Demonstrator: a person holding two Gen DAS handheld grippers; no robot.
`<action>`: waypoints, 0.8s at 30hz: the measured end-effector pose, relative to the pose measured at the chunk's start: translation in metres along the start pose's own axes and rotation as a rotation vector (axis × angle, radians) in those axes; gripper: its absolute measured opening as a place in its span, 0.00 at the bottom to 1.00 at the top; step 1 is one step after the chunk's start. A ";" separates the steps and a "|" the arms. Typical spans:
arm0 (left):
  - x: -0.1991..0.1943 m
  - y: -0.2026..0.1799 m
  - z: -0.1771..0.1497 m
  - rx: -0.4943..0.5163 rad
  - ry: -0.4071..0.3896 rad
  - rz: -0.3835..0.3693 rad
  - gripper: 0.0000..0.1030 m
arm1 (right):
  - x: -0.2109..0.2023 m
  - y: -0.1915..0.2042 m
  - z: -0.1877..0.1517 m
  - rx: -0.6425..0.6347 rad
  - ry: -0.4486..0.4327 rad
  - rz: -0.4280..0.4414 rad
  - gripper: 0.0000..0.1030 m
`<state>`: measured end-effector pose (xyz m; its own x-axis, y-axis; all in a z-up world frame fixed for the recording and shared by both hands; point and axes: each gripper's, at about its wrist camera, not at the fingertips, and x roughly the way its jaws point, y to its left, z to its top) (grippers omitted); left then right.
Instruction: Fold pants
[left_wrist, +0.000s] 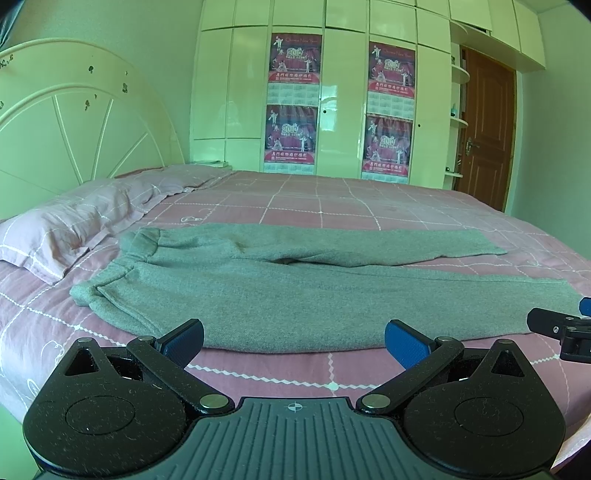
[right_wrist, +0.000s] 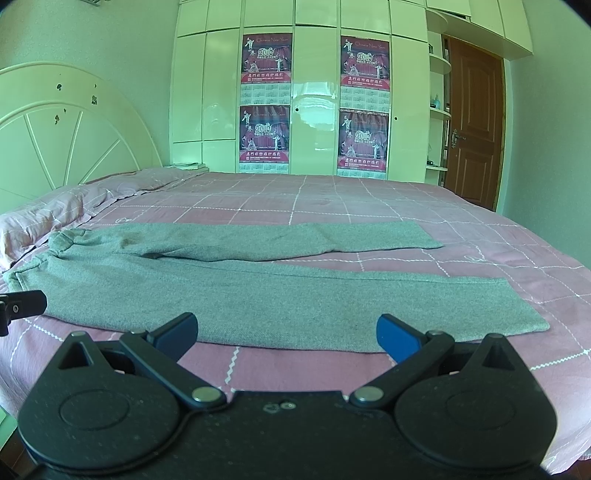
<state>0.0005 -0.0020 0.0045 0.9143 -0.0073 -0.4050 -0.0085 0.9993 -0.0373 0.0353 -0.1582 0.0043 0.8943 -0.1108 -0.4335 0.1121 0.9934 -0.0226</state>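
Pillow (left_wrist: 62, 229) far left on bed (left_wrist: 332, 199); grey pants (left_wrist: 258, 291) flat across it, waistband left, legs right. Left gripper (left_wrist: 293, 341) jaws apart near front edge – right gripper (right_wrist: 287, 334) jaws apart too, holding nothing.

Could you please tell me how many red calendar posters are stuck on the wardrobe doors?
4 red calendar posters: upper left, lower left, upper right, lower right on the glossy cream wardrobe. None appears hidden.
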 end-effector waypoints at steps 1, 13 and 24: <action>0.000 0.000 0.000 0.001 0.000 0.000 1.00 | 0.000 0.000 0.000 0.000 0.000 0.000 0.94; 0.002 0.001 -0.002 0.001 0.003 0.000 1.00 | 0.000 0.000 -0.002 0.000 0.002 0.002 0.94; 0.002 0.001 -0.003 0.000 0.004 0.001 1.00 | -0.001 0.000 -0.001 0.001 0.006 -0.001 0.94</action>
<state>0.0012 -0.0012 0.0008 0.9127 -0.0066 -0.4086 -0.0092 0.9993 -0.0366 0.0342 -0.1582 0.0040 0.8918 -0.1114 -0.4384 0.1132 0.9933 -0.0222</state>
